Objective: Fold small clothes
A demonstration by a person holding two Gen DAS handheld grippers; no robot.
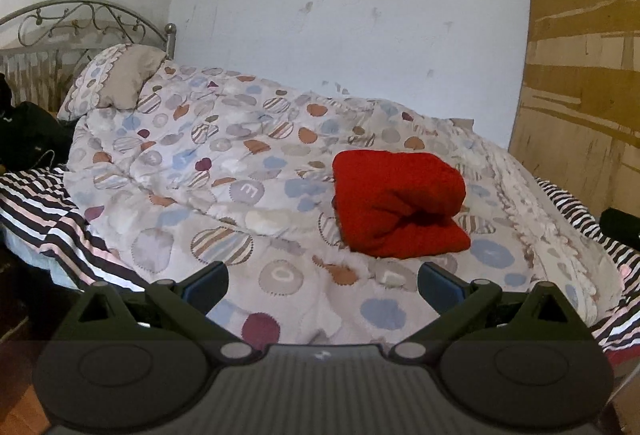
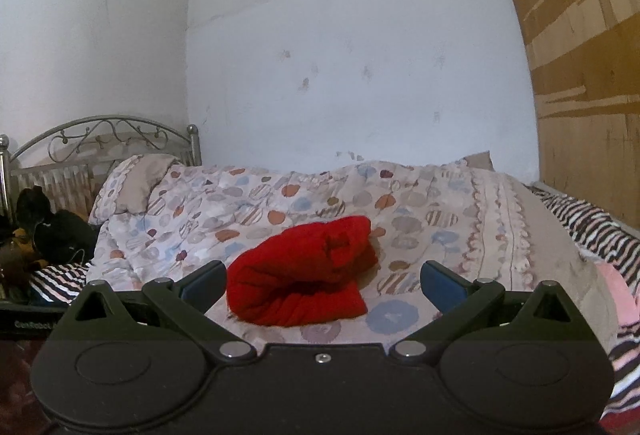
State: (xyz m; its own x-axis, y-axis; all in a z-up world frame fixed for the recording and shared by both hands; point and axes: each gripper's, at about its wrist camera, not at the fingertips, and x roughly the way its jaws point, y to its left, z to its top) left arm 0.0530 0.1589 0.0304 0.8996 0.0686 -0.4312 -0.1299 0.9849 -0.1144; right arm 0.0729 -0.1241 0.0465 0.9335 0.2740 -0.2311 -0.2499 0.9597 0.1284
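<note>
A red garment [image 1: 396,203] lies folded into a thick bundle on the patterned quilt [image 1: 240,163] of a bed. In the right wrist view the same red garment [image 2: 304,275] sits just ahead, between the finger lines. My left gripper [image 1: 322,281] hovers open above the quilt, short of the bundle and to its left, with nothing between its fingers. My right gripper [image 2: 323,281] is open too, held just in front of the bundle without touching it.
A pillow [image 1: 116,79] leans by the metal headboard [image 1: 76,23] at the left. Striped bedding [image 1: 52,219] shows along the bed's edges. Dark clothes [image 2: 48,231] lie at the left. A wooden wardrobe [image 1: 584,67] stands on the right, against the white wall [image 2: 360,55].
</note>
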